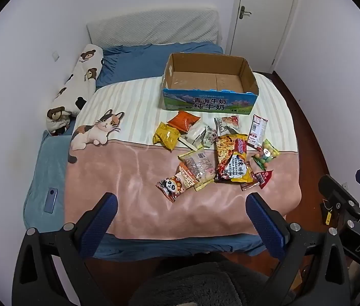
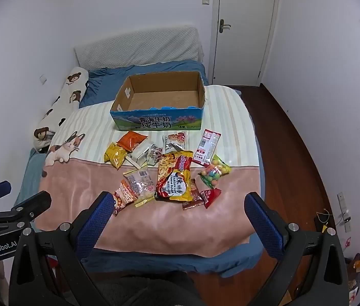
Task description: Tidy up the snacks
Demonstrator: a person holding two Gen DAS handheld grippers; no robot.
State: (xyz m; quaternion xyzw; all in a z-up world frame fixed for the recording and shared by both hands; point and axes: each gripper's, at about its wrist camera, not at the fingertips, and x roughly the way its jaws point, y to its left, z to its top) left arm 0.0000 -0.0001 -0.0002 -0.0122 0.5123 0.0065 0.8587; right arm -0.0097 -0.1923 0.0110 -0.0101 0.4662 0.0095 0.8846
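Note:
Several snack packets lie scattered on the bed blanket [image 1: 129, 178]: a large yellow noodle packet [image 1: 232, 158] [image 2: 176, 176], a panda packet [image 1: 173, 185], an orange packet [image 1: 183, 119] [image 2: 131, 139], a yellow packet [image 1: 166, 136], a candy bag [image 1: 266, 154] [image 2: 215, 170], a red strip packet [image 1: 256, 131] [image 2: 206, 146]. An empty open cardboard box [image 1: 172, 66] [image 2: 118, 108] stands behind them. My left gripper [image 1: 181, 204] is open and empty, held back over the bed's foot. My right gripper [image 2: 177, 204] is open and empty, also short of the snacks.
A bear-print pillow [image 1: 78, 86] lies along the left wall. A phone [image 1: 51, 200] lies on the blue sheet at left. A white door [image 2: 243, 28] and wooden floor [image 2: 294, 153] are to the right. A padded headboard [image 1: 154, 26] is at the back.

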